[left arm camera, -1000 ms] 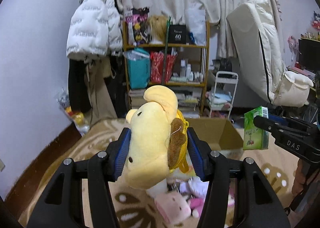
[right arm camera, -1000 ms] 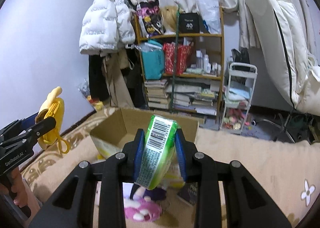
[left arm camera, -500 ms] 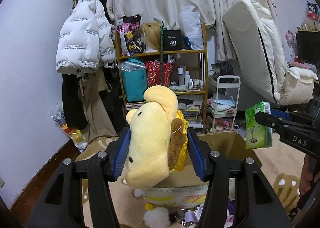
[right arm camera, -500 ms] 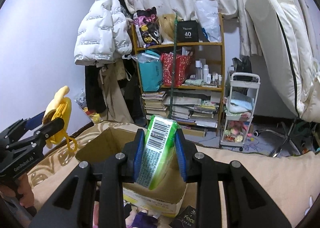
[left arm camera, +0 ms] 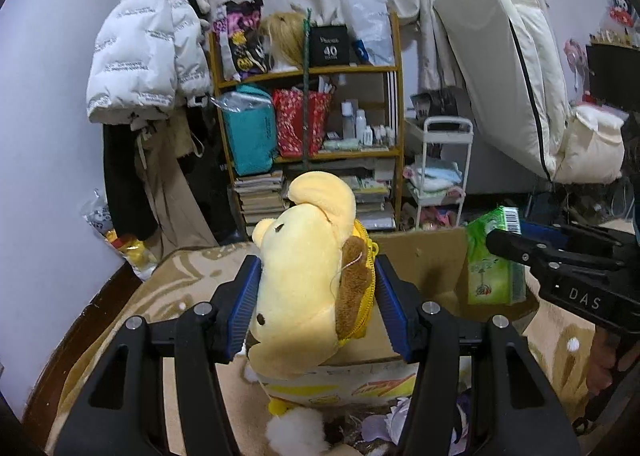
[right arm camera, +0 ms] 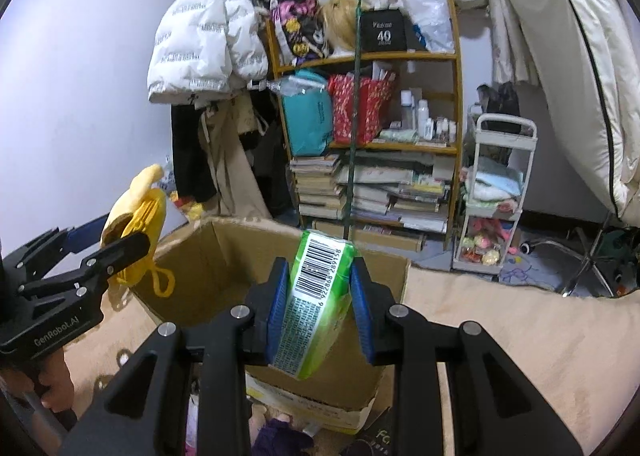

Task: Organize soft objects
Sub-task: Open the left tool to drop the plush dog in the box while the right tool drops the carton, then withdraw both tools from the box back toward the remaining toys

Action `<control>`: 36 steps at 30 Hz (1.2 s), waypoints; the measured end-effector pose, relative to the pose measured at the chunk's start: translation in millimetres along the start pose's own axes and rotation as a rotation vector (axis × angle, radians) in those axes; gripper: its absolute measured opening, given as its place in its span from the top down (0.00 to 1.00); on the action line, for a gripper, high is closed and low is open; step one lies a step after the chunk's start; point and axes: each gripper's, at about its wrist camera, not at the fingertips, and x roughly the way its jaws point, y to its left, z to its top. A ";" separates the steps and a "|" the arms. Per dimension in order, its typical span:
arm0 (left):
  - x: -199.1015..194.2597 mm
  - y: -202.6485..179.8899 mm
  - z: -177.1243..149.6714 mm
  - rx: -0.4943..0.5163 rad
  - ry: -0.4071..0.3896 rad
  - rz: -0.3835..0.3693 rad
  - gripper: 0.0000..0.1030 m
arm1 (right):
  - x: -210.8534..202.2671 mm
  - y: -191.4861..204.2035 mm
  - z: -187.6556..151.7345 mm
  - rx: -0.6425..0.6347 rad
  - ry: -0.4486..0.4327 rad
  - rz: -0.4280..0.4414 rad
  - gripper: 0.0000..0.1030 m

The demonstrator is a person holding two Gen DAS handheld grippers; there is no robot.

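My left gripper (left arm camera: 316, 300) is shut on a yellow plush toy (left arm camera: 308, 276) with a brown patch and yellow zip, held above the near edge of an open cardboard box (left arm camera: 424, 256). My right gripper (right arm camera: 318, 296) is shut on a green tissue pack (right arm camera: 316, 296) with a barcode, held over the box (right arm camera: 224, 268). In the left wrist view the tissue pack (left arm camera: 494, 256) and right gripper (left arm camera: 500, 240) are at the right. In the right wrist view the left gripper (right arm camera: 120, 244) with the plush toy (right arm camera: 138, 204) is at the left.
Several small plush toys (left arm camera: 296, 432) lie on the beige rug (right arm camera: 520, 336) in front of the box. A cluttered wooden shelf (left arm camera: 312, 116), a white trolley (left arm camera: 440, 172), hanging coats (left arm camera: 148, 56) and an upright mattress (left arm camera: 500, 68) stand behind.
Both grippers have risen and moved forward toward the box; the box has come nearer and now lies right under the held plush toy and tissue pack. Both grips are unchanged.
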 end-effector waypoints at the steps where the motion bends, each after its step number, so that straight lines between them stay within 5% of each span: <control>1: 5.6 -1.9 -2.7 0.010 0.021 0.000 0.46 | 3.3 0.6 -1.4 -0.004 0.011 0.002 0.68; 13: 23.9 -10.2 -17.8 0.052 0.093 0.026 0.43 | 16.7 -7.8 -11.3 0.015 0.072 -0.007 0.66; 19: 20.9 -12.1 -20.7 0.067 0.110 0.043 0.33 | 14.9 -13.3 -11.6 0.047 0.079 -0.011 0.63; 21: 18.4 -11.9 -20.1 0.070 0.112 0.043 0.29 | 13.0 -16.1 -10.9 0.069 0.077 -0.006 0.59; 23: 14.0 -11.2 -19.1 0.071 0.108 0.051 0.22 | 9.5 -17.6 -9.2 0.078 0.067 -0.013 0.38; 27: 6.3 -7.0 -16.9 0.062 0.124 0.057 0.15 | -3.2 -16.1 -6.8 0.081 0.030 -0.022 0.26; 29: 0.4 -2.9 -15.4 0.053 0.131 0.071 0.13 | -7.5 -14.4 -4.6 0.082 0.023 -0.028 0.11; 32: -10.9 4.6 -14.2 0.035 0.134 0.084 0.07 | -19.8 -12.2 -2.7 0.087 -0.003 -0.031 0.00; 36: -24.8 11.8 -15.1 0.017 0.147 0.091 0.06 | -35.2 -6.6 -2.6 0.083 -0.020 -0.029 0.00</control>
